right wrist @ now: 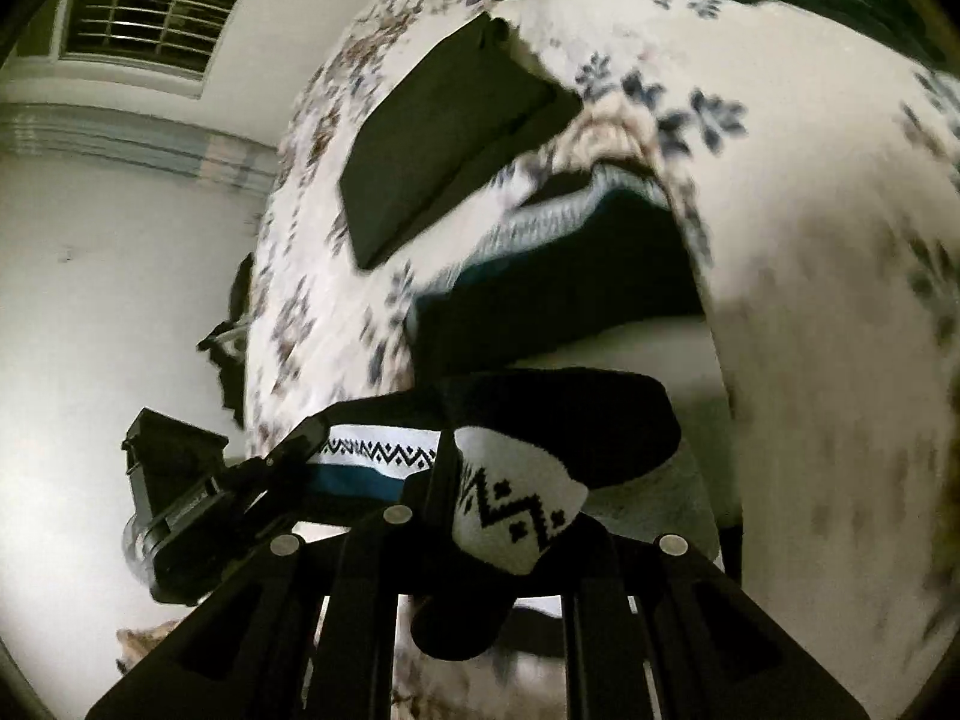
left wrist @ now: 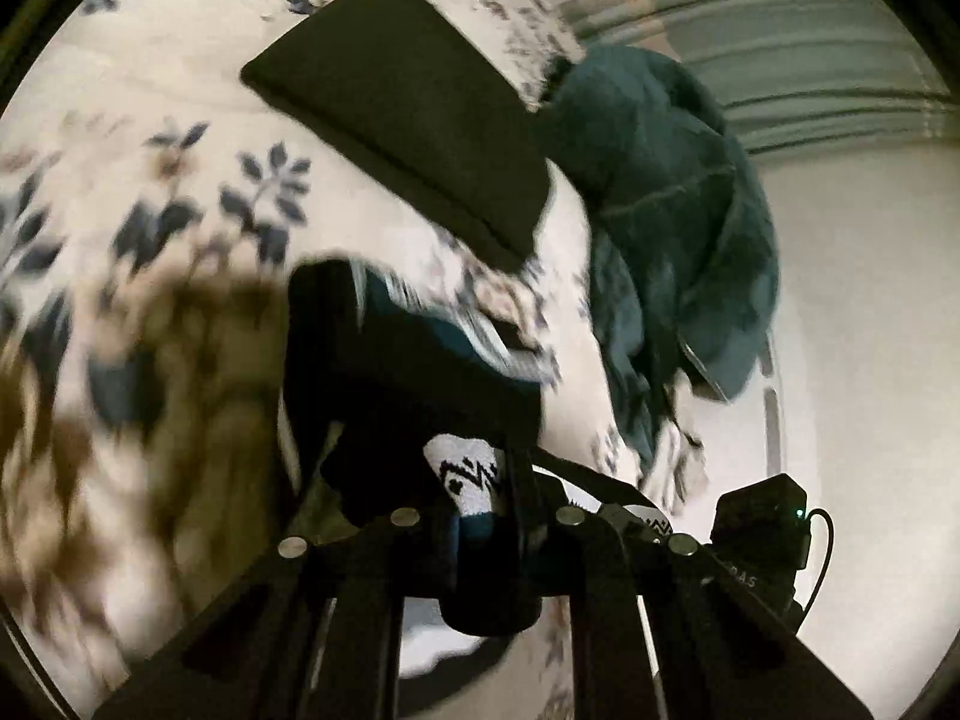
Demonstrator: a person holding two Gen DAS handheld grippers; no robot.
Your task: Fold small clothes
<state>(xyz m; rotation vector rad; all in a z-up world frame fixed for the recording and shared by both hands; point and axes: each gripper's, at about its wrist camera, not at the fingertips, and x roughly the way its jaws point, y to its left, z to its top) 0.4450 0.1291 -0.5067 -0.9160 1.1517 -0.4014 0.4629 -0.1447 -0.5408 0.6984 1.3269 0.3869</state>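
Observation:
A black sock with a white zigzag-patterned part and a teal band is stretched between both grippers above a floral bedspread. My left gripper is shut on one end of the sock. My right gripper is shut on the other end, where the white patterned part shows. A folded dark garment lies flat on the bed. Nearer lies a folded dark and teal piece with a striped band.
A heap of teal clothes sits at the bed's edge. Pale floor lies beyond, with a wall and a window with blinds. The folded dark garment and the striped piece also show in the right wrist view.

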